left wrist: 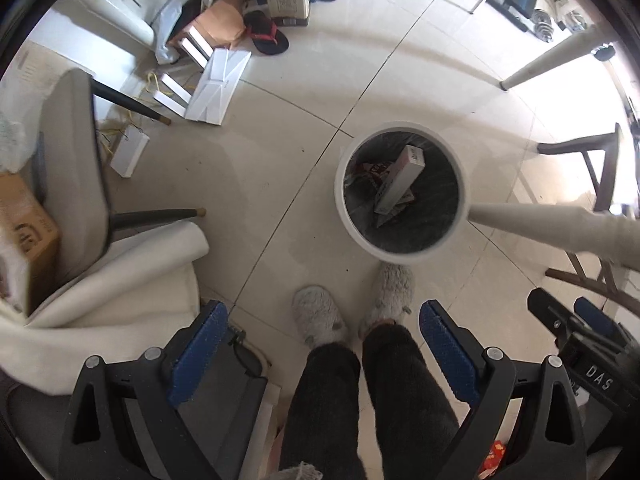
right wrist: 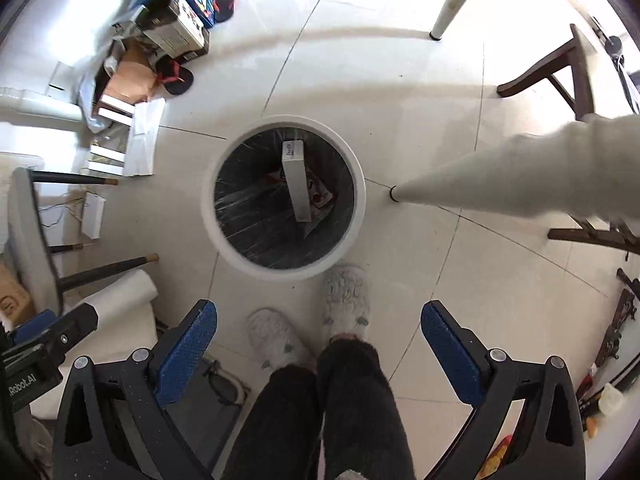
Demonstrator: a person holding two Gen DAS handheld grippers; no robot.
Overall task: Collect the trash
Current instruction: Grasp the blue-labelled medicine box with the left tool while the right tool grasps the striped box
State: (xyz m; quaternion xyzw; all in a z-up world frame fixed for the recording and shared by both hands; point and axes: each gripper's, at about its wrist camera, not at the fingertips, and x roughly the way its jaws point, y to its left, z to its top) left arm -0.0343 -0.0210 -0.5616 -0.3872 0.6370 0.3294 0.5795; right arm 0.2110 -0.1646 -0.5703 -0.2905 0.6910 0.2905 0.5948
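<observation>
A round white trash bin (left wrist: 342, 204) with a black liner stands on the tiled floor. It also shows in the right wrist view (right wrist: 360, 184). Inside lie a long white carton (left wrist: 402, 178) (right wrist: 296, 182) and printed wrappers (right wrist: 320, 196). My left gripper (left wrist: 324, 328) is open and empty, held high above the floor to the left of the bin. My right gripper (right wrist: 318, 326) is open and empty, high above the bin's near side. Each gripper shows at the edge of the other's view.
The person's grey slippers (left wrist: 320, 316) (right wrist: 346, 300) stand just before the bin. A white table leg (right wrist: 460, 184) touches down right of the bin. A grey chair (left wrist: 76, 168), white flat boxes (left wrist: 218, 84), cardboard and sandals (left wrist: 266, 32) lie left and beyond. A dark wooden chair (right wrist: 576, 68) stands at right.
</observation>
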